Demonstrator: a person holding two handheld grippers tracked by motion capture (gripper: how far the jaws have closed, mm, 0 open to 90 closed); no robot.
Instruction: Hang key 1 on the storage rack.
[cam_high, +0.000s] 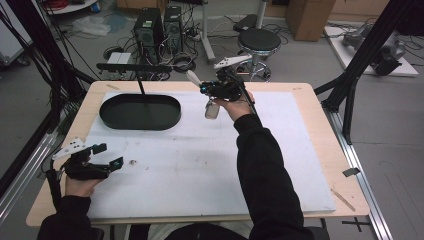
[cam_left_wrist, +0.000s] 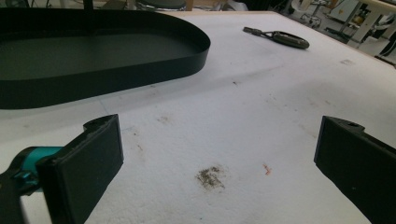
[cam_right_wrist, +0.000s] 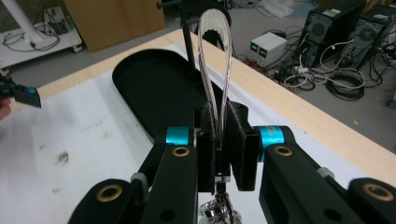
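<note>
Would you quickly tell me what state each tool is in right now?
Left tool: open, nothing between its jaws.
Right tool: closed on a clear looped strap with a metal clasp, held above the table.

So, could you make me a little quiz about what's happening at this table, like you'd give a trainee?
1. True or false: the left gripper holds something between its jaws.
2. What does the right gripper clamp? A) a clear looped strap with a metal piece hanging below it; B) a spoon; C) a cardboard box.
3. What shape is the black tray on the white mat?

Key:
1. False: its jaws stand wide apart with nothing between them.
2. A: the pads are pressed on the strap, with the loop sticking out beyond them.
3. Oval, with a low wall around it.
</note>
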